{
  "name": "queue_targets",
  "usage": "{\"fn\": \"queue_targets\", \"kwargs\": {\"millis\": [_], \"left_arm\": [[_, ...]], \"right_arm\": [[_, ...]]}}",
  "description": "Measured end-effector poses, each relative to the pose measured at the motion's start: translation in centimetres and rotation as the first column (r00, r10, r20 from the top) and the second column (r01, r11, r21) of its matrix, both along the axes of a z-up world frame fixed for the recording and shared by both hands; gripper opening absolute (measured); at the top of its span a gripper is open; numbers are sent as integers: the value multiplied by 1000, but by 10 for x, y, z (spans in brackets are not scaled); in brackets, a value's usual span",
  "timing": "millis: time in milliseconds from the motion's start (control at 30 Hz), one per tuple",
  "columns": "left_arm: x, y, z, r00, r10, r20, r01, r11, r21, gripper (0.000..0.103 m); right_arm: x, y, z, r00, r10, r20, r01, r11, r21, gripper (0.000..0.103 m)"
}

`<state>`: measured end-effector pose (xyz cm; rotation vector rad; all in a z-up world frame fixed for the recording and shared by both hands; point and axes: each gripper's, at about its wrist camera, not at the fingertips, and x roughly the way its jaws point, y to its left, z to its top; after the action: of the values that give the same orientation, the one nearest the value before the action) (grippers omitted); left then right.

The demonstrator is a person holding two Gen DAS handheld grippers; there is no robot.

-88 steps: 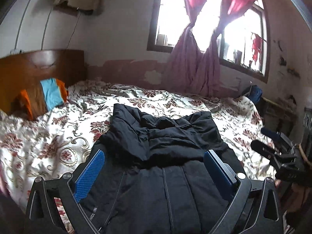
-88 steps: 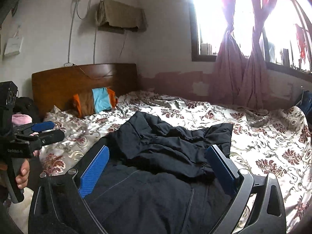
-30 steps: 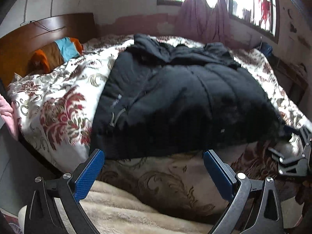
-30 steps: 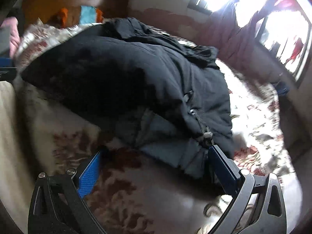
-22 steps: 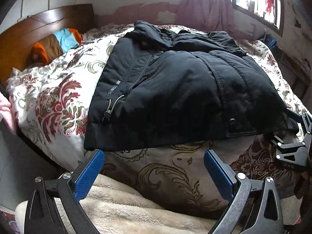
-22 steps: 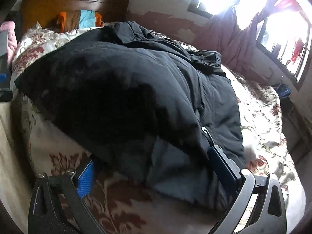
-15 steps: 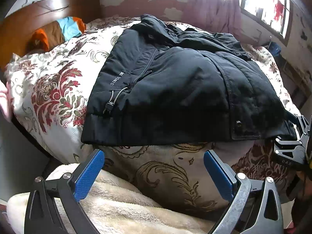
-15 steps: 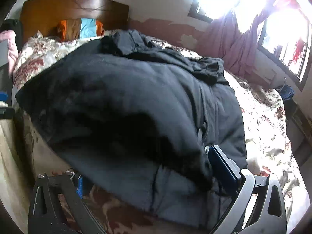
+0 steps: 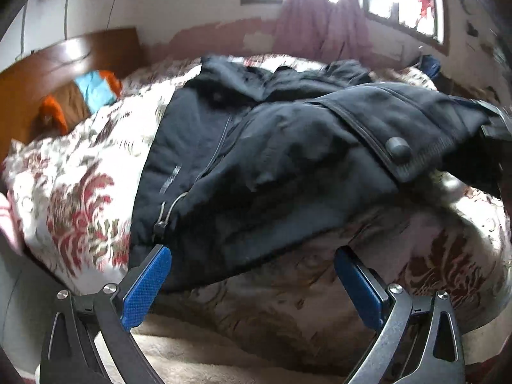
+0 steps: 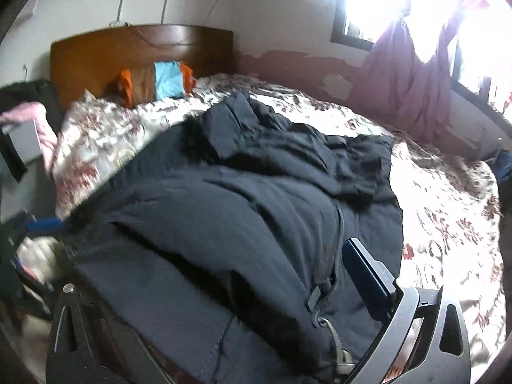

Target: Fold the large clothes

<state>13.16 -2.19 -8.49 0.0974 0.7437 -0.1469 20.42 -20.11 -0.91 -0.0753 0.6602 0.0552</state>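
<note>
Jaws of the left gripper (image 9: 251,275) stand spread, empty, just below the hem of the black padded jacket (image 9: 256,166) lying on the floral bedspread (image 9: 73,192); advance, then clamp the hem corner. Right gripper (image 10: 224,291): jaws wide, jacket fabric draped between them, apparently lifted. Raise both corners evenly.

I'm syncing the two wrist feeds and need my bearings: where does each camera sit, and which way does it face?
Left wrist: on the left gripper, low at the bed's foot edge, facing the wooden headboard across the black padded jacket; its blue-padded fingers stand apart, empty.
Right wrist: on the right gripper, at the jacket hem, facing the headboard; the jacket drapes over its fingers, hiding its left one.
Shared: the jacket, floral bedspread, orange-and-blue pillow, pink curtains.
</note>
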Motion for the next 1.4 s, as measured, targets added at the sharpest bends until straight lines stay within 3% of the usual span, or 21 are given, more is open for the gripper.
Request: {"fn": "queue_targets", "kwargs": {"millis": [167, 333, 567, 900, 1000, 1133, 1200, 1233, 1333, 1400], "left_arm": [[1, -4, 8, 998, -12, 63, 12, 1000, 6, 102], [20, -7, 8, 997, 47, 68, -54, 993, 102, 102], [47, 2, 7, 984, 168, 67, -177, 970, 166, 102], [86, 22, 39, 963, 227, 145, -251, 952, 175, 102], [95, 26, 55, 957, 232, 174, -260, 952, 163, 102], [99, 21, 76, 950, 221, 221, -257, 955, 146, 102], [100, 14, 84, 944, 206, 256, -253, 953, 165, 102], [99, 10, 86, 942, 200, 271, -253, 951, 179, 102], [96, -4, 90, 934, 173, 313, -254, 937, 241, 102], [92, -9, 91, 930, 165, 330, -261, 926, 273, 102]], "right_arm": [[30, -10, 23, 1000, 21, 3, -21, 995, 93, 101], [41, -6, 32, 999, 28, 30, -30, 997, 75, 101], [43, -8, 37, 998, 42, 55, -46, 996, 77, 101], [21, -11, 23, 992, 31, 120, -32, 999, 0, 101], [5, -9, 15, 989, 12, 150, -4, 999, -50, 101], [-29, 10, -11, 973, -5, 232, 63, 968, -242, 101], [-43, 24, -28, 967, -3, 255, 104, 919, -381, 101], [-51, 31, -40, 963, -1, 269, 131, 876, -465, 101], [-62, 38, -58, 962, -26, 273, 186, 795, -578, 101], [-68, 30, -63, 964, -67, 256, 204, 803, -560, 101]]}}
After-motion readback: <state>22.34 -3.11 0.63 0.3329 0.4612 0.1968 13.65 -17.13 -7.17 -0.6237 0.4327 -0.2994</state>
